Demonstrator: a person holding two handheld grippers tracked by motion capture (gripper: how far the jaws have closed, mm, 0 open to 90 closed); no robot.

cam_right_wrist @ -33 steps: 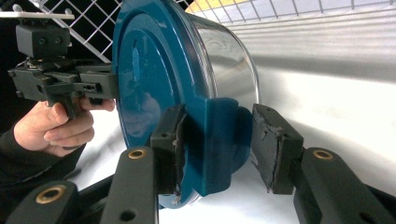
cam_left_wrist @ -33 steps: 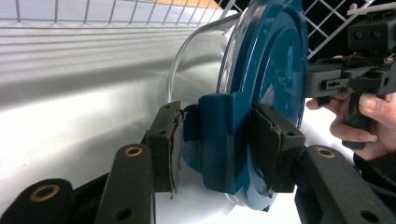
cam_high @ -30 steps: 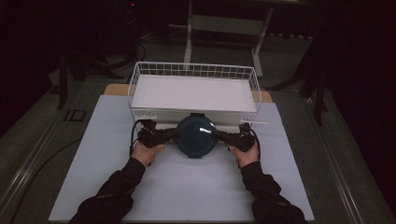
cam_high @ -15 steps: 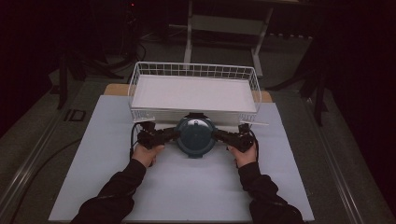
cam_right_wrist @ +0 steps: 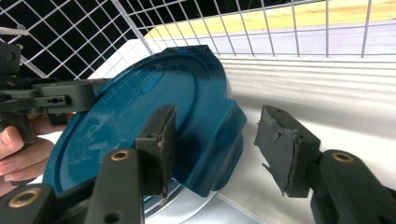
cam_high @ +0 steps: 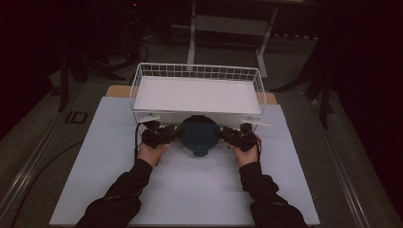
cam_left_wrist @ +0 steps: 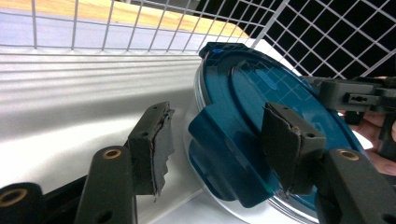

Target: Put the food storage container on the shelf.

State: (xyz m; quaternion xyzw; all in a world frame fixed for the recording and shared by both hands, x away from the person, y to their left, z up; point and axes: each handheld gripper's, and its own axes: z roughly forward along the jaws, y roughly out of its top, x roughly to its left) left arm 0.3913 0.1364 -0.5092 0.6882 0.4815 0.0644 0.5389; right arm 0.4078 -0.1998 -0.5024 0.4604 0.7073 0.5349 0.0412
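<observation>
A round container with a teal lid [cam_high: 198, 134] sits at the front wall of the white wire basket [cam_high: 197, 66], between my two grippers. My left gripper [cam_high: 164, 134] is at its left side and my right gripper [cam_high: 233, 136] at its right. In the left gripper view the left gripper [cam_left_wrist: 219, 144] stands open, its jaws straddling a teal side flap of the lid [cam_left_wrist: 261, 93]; one jaw rests on the lid top. The right gripper [cam_right_wrist: 215, 144] is open in the same way around the opposite flap of the lid [cam_right_wrist: 154, 102].
The basket holds a white ribbed liner [cam_high: 197, 95] and stands at the far edge of the pale blue mat [cam_high: 199, 190]. Dark floor and metal stands lie beyond the table. Free mat lies on both sides of the hands.
The container and both grippers have shifted slightly away from the person, up against the basket's front wall.
</observation>
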